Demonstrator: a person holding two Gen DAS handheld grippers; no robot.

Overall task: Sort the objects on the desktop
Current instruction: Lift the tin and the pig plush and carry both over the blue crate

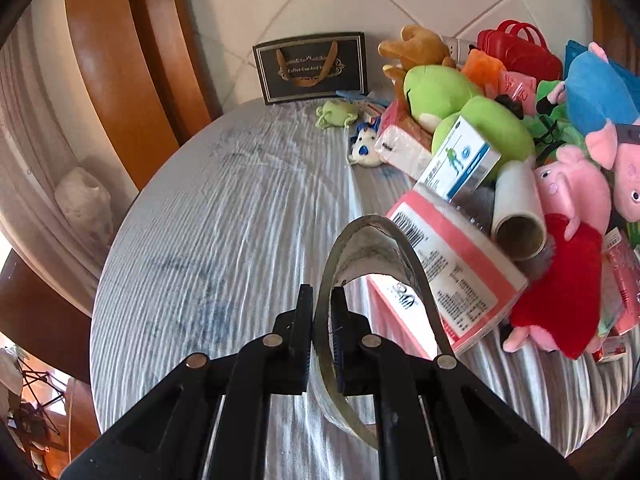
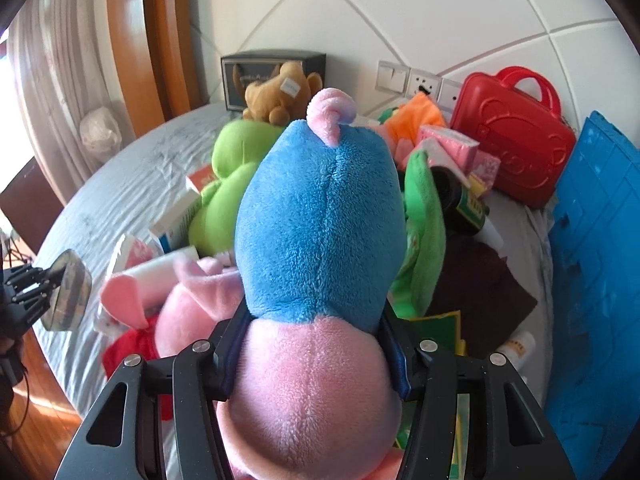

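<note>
My left gripper (image 1: 322,312) is shut on the wall of a clear tape roll (image 1: 372,248) and holds it above the grey striped tablecloth (image 1: 224,216). It also shows in the right wrist view (image 2: 68,290) at the far left. My right gripper (image 2: 316,344) is shut on a blue and pink pig plush (image 2: 320,232), which fills the middle of that view and shows in the left wrist view (image 1: 596,88) above the pile. A heap of plush toys and packets covers the table's right half.
The heap holds a green plush (image 1: 452,100), a brown plush (image 1: 420,46), a red-dressed pink pig plush (image 1: 568,232), a pink wipes pack (image 1: 452,264), a blue-white box (image 1: 460,160) and a film roll (image 1: 518,212). A black gift bag (image 1: 312,66), red case (image 2: 516,128) and blue crate (image 2: 596,272) stand nearby.
</note>
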